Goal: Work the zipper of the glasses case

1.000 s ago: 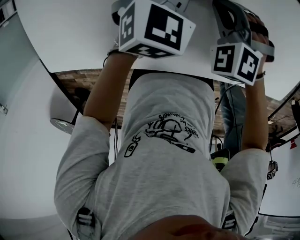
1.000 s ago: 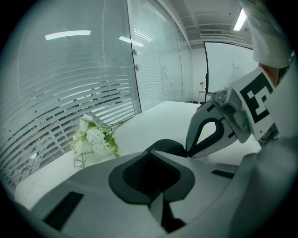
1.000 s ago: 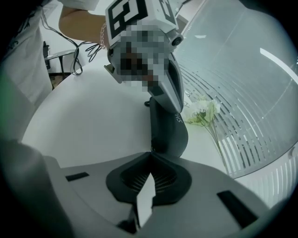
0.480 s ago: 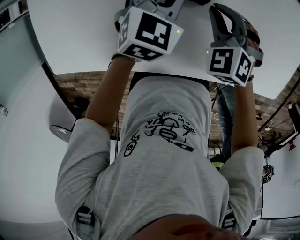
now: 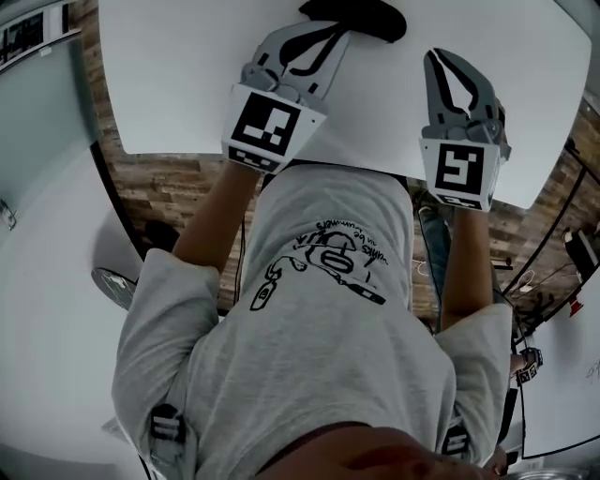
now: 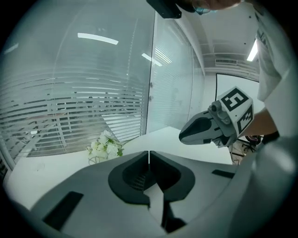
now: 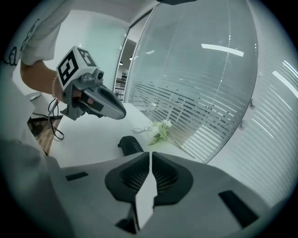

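Note:
The black glasses case (image 5: 361, 17) lies zipped on the white table (image 5: 169, 84), at the top edge of the head view. It also shows low on the table in the right gripper view, as the glasses case (image 7: 132, 145). My left gripper (image 5: 335, 34) is held over the table, its tip just short of the case's near left end, jaws shut on nothing. My right gripper (image 5: 439, 60) hovers to the right of the case, apart from it, also shut and empty. In each gripper view the jaws meet at the tip: left gripper (image 6: 149, 153), right gripper (image 7: 150, 154).
A small bunch of white flowers (image 7: 160, 130) and a pair of eyeglasses (image 7: 139, 129) lie beyond the case, near a glass wall with blinds. The flowers (image 6: 104, 148) also show in the left gripper view. The table's near edge (image 5: 309, 164) runs just in front of my body.
Both grippers have moved out from close under the camera to over the table. The view has shifted and the case has come into sight at the top.

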`<action>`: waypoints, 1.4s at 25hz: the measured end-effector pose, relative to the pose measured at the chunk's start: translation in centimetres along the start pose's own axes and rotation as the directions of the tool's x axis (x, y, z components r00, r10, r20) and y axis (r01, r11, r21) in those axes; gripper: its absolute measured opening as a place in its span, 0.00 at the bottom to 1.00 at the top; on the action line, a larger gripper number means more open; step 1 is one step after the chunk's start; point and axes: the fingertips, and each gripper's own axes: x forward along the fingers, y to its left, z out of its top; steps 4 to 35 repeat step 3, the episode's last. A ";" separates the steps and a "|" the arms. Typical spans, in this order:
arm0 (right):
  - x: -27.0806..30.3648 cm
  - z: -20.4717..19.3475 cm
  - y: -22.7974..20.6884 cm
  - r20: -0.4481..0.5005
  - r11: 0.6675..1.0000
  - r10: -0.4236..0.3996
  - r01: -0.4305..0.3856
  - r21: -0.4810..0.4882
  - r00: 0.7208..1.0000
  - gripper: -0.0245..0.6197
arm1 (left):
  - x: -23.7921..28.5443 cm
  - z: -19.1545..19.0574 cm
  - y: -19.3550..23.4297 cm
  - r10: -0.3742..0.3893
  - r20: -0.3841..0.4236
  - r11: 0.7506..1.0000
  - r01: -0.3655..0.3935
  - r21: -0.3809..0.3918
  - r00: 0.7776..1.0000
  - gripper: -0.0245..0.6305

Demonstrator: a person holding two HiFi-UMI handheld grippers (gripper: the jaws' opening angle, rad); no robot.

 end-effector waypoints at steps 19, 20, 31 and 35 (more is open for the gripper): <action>-2.7 1.4 0.0 0.027 0.998 -0.001 -0.001 0.070 1.000 0.07 | -2.4 1.5 -1.1 -0.016 0.039 0.997 0.019 -0.072 0.999 0.07; -2.7 1.4 0.0 0.027 0.998 -0.001 -0.001 0.070 1.000 0.07 | -2.4 1.5 -1.1 -0.016 0.039 0.997 0.019 -0.072 0.999 0.07; -2.7 1.4 0.0 0.027 0.998 -0.001 -0.001 0.070 1.000 0.07 | -2.4 1.5 -1.1 -0.016 0.039 0.997 0.019 -0.072 0.999 0.07; -2.7 1.4 0.0 0.027 0.998 -0.001 -0.001 0.070 1.000 0.07 | -2.4 1.5 -1.1 -0.016 0.039 0.997 0.019 -0.072 0.999 0.07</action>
